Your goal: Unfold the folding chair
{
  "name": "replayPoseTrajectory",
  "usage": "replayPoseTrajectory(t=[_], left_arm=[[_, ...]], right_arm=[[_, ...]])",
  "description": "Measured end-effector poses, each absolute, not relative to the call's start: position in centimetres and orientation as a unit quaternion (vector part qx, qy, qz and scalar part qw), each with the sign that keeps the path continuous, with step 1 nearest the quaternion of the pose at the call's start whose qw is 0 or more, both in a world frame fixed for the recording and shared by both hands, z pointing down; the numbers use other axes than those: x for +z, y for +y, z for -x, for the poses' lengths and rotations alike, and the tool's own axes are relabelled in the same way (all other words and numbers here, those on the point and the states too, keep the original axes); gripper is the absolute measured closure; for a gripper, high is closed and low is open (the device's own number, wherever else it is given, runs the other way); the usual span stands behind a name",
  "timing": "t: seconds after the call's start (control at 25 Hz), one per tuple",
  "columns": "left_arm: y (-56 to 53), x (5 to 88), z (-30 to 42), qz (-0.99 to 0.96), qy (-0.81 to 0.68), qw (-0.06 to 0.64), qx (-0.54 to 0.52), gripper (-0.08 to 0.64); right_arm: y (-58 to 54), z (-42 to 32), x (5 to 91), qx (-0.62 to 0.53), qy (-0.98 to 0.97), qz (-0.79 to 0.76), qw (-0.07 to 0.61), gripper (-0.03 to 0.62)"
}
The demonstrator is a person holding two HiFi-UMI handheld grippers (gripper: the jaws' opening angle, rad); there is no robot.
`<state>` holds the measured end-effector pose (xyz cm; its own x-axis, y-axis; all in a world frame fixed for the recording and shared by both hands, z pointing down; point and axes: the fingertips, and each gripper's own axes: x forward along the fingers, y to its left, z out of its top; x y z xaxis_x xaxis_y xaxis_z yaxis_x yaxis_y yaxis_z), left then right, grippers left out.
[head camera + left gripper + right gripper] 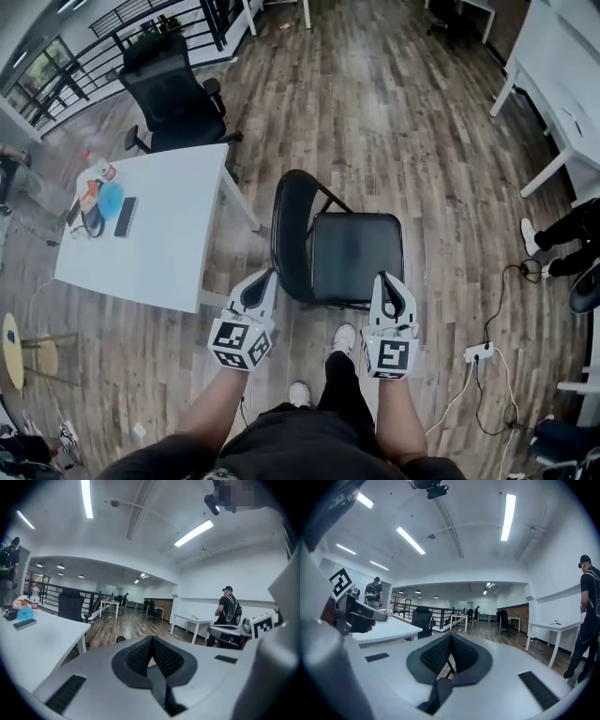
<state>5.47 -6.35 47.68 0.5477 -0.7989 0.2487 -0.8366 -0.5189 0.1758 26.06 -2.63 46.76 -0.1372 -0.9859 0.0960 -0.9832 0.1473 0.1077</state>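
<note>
Wood-plank office floor all over, with a white table on the left, a black office chair at its far end, and more white desks far right.

So the folding chair stands on the floor right ahead of the person's feet, just to the right of that table. From above the black seat looks flat and the curved back loop stands up on its left side, so my guess is it's already open, or very nearly.

Both tools are held up close to the body, on the near side of the chair. The left gripper has its ribbed pads pressed together with nothing between them, which is plain to see in the left gripper view. Same deal for the right gripper: jaws fully together, carrying nothing. Neither one touches the chair.

Handling-wise, it looks like a tube frame with a padded seat: stiff, probably not heavy, but that smooth tubing could slip between the pads, and the hinge could pinch. If it needs any more opening, I'd pinch the top of the back loop with one gripper and the free edge of the seat with the other.
</note>
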Motion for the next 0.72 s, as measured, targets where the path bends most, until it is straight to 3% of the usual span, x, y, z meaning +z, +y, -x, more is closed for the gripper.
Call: replayPoseTrajectory(t=[0.36,0.72], left_arm=[[7.2,41.4,-1.1,-0.875,-0.469,0.114,0.038,0.555],[15.3,38.5,-1.6,-0.876,-0.468,0.111,0.028,0.555]], right_arm=[[12.4,-17.8,39.5,-0.027,-0.740,-0.667,0.074,0.578],[18.6,-16.9,36.2,-0.035,-0.749,-0.659,0.059,0.578]])
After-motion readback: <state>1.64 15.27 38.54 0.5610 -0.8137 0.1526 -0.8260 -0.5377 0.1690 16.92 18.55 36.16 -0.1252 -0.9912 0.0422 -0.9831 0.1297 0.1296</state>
